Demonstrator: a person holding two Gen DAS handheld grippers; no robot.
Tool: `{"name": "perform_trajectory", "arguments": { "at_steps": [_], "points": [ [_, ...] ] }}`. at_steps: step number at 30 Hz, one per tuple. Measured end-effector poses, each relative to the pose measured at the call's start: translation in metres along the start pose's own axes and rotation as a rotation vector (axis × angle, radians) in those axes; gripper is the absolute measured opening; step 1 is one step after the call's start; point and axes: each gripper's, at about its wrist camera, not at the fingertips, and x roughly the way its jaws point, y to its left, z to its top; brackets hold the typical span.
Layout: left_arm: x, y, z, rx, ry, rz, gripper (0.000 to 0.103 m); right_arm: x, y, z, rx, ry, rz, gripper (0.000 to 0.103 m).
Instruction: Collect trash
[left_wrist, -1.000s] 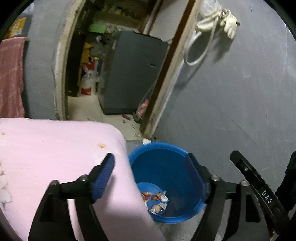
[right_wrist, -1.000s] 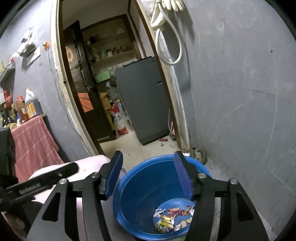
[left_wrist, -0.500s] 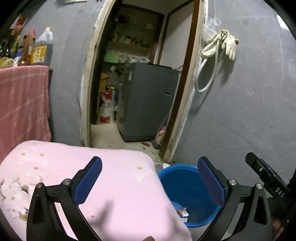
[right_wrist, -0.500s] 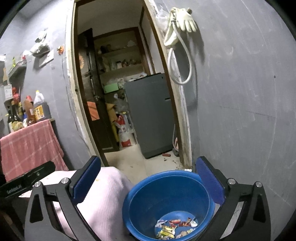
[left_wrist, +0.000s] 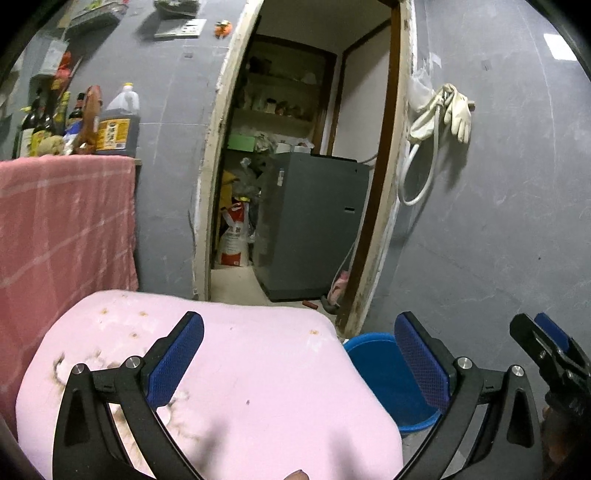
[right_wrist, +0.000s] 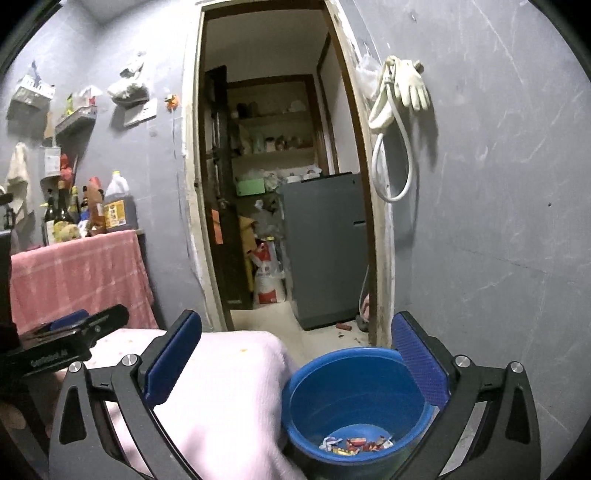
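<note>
The small crumpled candy wrappers (right_wrist: 356, 443) lie at the bottom of the round blue plastic bucket (right_wrist: 332, 417), which stands on the floor beside the pink cloth-covered surface (left_wrist: 258, 376). They look light, thin and crinkly; a pinch on a loose edge should work. The left gripper (left_wrist: 299, 365) and the right gripper (right_wrist: 295, 362) have just been opening; both are spread wide and empty.

The pink cloth (left_wrist: 240, 376) hides part of the blue bucket (left_wrist: 384, 373), perhaps its near rim.
</note>
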Motion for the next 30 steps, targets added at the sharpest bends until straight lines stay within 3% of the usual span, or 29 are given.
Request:
{"name": "perform_trajectory", "arguments": {
  "at_steps": [11, 25, 30],
  "points": [
    [-0.065, 0.014, -0.027, 0.028, -0.017, 0.045, 0.101, -0.062, 0.023, -0.016, -0.011, -0.043, -0.026, 0.103],
    [-0.11, 0.032, -0.069, 0.052, -0.005, 0.119, 0.101, -0.1, 0.045, -0.049, -0.021, -0.023, -0.041, 0.103],
    [-0.122, 0.036, -0.086, 0.051, -0.002, 0.114, 0.101, -0.107, 0.049, -0.063, -0.037, -0.008, -0.019, 0.103]
  ]
}}
